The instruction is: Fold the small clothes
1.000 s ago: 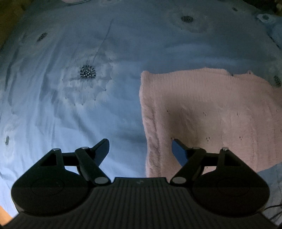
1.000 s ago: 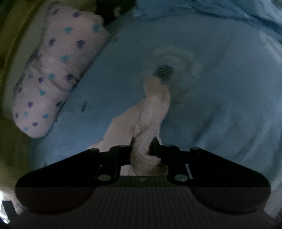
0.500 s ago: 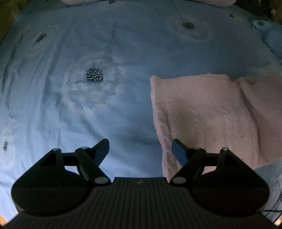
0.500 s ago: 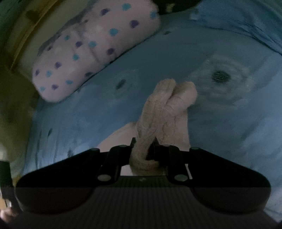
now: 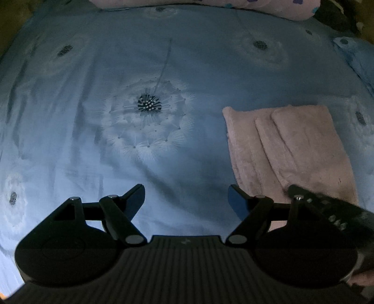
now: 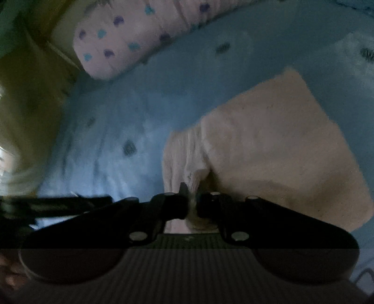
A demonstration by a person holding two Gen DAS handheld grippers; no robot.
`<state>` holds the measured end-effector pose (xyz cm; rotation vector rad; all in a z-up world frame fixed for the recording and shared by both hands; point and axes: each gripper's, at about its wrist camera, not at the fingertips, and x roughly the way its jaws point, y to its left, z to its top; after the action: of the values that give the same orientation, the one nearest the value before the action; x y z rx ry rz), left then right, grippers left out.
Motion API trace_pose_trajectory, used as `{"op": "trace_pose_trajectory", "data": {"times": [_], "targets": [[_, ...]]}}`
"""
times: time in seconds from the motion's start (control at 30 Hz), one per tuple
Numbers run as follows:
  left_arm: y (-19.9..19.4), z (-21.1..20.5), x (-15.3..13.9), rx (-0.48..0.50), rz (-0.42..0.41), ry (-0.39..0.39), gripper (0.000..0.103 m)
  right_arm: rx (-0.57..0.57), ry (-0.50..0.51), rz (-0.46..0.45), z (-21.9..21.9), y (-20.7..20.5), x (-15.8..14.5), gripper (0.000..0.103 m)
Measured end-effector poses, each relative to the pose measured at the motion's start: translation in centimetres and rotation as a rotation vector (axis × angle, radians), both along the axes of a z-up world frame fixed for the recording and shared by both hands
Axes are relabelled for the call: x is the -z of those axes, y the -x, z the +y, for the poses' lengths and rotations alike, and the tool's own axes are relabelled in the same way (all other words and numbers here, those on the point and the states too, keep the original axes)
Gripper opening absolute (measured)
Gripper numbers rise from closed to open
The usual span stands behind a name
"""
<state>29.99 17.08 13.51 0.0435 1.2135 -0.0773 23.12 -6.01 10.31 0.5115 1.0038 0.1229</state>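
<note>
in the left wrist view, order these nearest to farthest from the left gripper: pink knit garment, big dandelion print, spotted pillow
From the left gripper:
1. Pink knit garment, folded, just ahead to the right.
2. Big dandelion print, ahead, slightly left, on the blue sheet.
3. Spotted pillow, along the far edge.

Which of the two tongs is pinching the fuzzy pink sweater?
The right tongs: they are shut on an edge of the folded pink knitted sweater. The left tongs hang wide open over the blue bedsheet, holding nothing.
</note>
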Motion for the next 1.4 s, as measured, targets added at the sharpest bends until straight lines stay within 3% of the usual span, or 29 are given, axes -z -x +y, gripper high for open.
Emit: {"op": "trace_pose_trajectory", "data": {"times": [0.1,0.3,0.37,0.43,0.47,0.6,0.87,1.0,1.2,1.3,1.37,1.4], "targets": [[0.1,-0.4,-0.1,0.033,-0.010,0.022,0.082,0.001,0.027,0.016,1.0,0.6,0.8,0.012],[-0.4,-3.3,-0.5,0.123,-0.016,0.067,0.082,0.039,0.054,0.025,0.6,2.0,-1.6,0.015],[-0.7,-4.5,-0.5,0.151,-0.019,0.080,0.082,0.050,0.065,0.006,0.2,2.9,-2.8,0.026],[-1.3,-5.8,-0.4,0.171,-0.018,0.098,0.082,0.076,0.074,-0.009,-0.3,3.9,-3.7,0.059],[-1.6,-6.4,-0.1,0.176,-0.015,0.107,0.082,0.095,0.075,-0.017,-0.7,4.5,-4.1,0.062],[-3.6,-9.1,1.5,0.182,-0.002,0.130,0.082,0.215,0.044,0.043,-2.0,5.3,-3.7,0.062],[-7.3,-12.9,5.4,0.158,0.042,0.115,0.082,0.518,-0.134,0.136,-3.9,6.7,0.2,0.062],[-8.3,-13.9,7.0,0.148,0.075,0.109,0.082,0.597,-0.144,0.169,-3.8,7.1,0.8,0.060],[-8.6,-15.1,7.9,0.160,0.058,0.119,0.081,0.645,-0.127,0.203,-3.4,8.5,0.3,0.060],[-8.5,-15.6,8.2,0.170,0.053,0.138,0.065,0.640,-0.154,0.221,-3.3,7.8,1.2,0.061],[-8.4,-15.7,8.1,0.185,0.049,0.152,0.035,0.646,-0.177,0.220,-3.4,7.2,2.1,0.062],[-8.3,-15.7,8.0,0.200,0.046,0.162,0.029,0.644,-0.188,0.221,-3.4,6.9,2.4,0.059]]}}
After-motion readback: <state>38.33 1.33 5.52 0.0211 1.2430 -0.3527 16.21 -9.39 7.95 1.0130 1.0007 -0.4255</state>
